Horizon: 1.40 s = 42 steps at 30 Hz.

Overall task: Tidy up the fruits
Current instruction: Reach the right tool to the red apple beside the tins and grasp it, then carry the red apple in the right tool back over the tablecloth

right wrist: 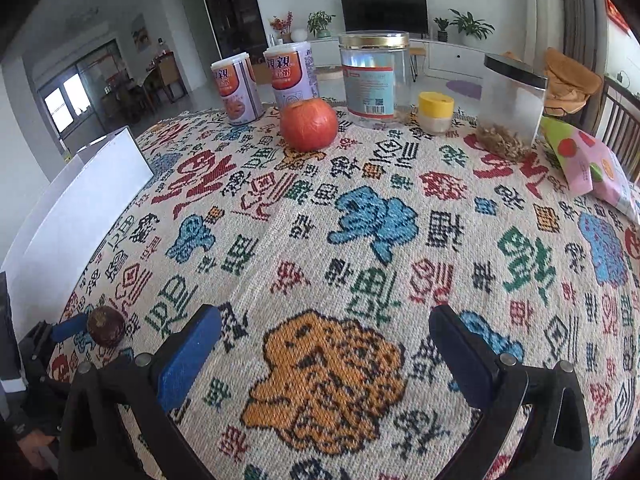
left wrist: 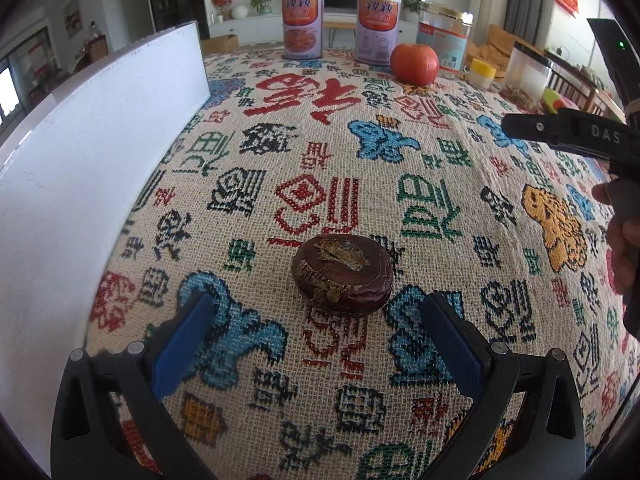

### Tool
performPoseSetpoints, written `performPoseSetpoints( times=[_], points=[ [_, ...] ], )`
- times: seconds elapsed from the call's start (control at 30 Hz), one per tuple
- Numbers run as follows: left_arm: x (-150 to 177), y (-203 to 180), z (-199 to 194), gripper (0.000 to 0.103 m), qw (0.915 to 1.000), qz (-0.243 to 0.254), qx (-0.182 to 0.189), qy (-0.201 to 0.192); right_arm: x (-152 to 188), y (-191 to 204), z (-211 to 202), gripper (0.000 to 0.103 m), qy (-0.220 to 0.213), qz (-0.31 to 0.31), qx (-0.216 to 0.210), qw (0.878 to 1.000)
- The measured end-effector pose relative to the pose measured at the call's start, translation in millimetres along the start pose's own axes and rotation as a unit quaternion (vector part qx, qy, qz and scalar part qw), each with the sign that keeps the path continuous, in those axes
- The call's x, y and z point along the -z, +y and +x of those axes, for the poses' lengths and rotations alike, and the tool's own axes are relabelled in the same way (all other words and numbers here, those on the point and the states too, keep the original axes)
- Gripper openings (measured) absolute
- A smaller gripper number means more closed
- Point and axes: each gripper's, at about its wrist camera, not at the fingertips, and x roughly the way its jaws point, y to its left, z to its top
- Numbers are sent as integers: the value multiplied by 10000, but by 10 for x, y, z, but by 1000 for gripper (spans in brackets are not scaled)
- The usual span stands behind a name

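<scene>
A dark purple-brown mangosteen (left wrist: 342, 274) lies on the patterned tablecloth, just ahead of my left gripper (left wrist: 316, 320), whose blue pads stand wide open on either side of it without touching. The same mangosteen (right wrist: 105, 326) shows at the far left of the right wrist view. An orange-red round fruit (left wrist: 414, 63) sits near the far edge of the table, also visible as the orange-red fruit (right wrist: 308, 124). My right gripper (right wrist: 326, 334) is open over an orange woven figure, holding nothing.
A white box (left wrist: 100, 152) stands along the left side. Two purple cans (left wrist: 302, 24), a clear jar (right wrist: 374, 78), a small yellow-lidded pot (right wrist: 435, 112), a clear tub (right wrist: 510, 108) and a pink snack bag (right wrist: 588, 164) line the far and right edges.
</scene>
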Motion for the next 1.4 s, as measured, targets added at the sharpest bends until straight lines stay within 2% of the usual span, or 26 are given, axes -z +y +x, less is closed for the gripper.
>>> performPoseSetpoints(
  times=[0.2,0.27,0.37,0.4,0.43,0.47,0.5,0.57,0.7,0.8,0.93,1.07,1.2,1.33,1.4],
  points=[
    [0,-6,3,102,10000,-2,2,0,-1022,337,900,102,-168,-242,519,9982],
    [0,1,3,102,10000,-4,4,-1,-1256,387,1136,102,-11,-201,768,9968],
    [0,1,4,102,10000,-2,3,-1,-1475,390,1388,102,71,-78,908,9958],
    [0,-4,4,102,10000,-2,3,-1,-1515,365,1484,99,219,-13,928,9954],
    [0,2,3,102,10000,-3,4,-2,-1533,330,1557,75,369,63,871,9955],
    [0,-3,3,102,10000,-2,4,-1,-1537,298,1586,69,450,127,839,9954],
    [0,0,4,102,10000,-3,4,-1,-1524,271,1552,69,375,196,821,9957],
    [0,2,3,102,10000,-2,3,-1,-1429,199,1426,69,233,378,797,9958],
    [0,1,4,102,10000,-2,3,-2,-1026,-14,987,69,66,740,378,9965],
    [1,1,5,102,10000,-1,2,-2,-671,-144,592,69,179,727,47,9972],
    [1,0,5,102,10000,-1,3,-2,-47,-238,-17,69,417,537,-166,9975],
    [1,4,5,102,10000,-1,3,-3,674,-246,-550,69,661,404,-189,9968],
    [2,2,5,102,10000,-1,3,-3,1235,-138,-861,69,664,107,150,9976],
    [2,6,4,102,10000,0,3,-4,1429,-85,-958,71,265,67,418,9988],
    [2,4,4,102,10000,-2,5,-4,1470,-123,-899,84,308,353,289,9985]
  ],
)
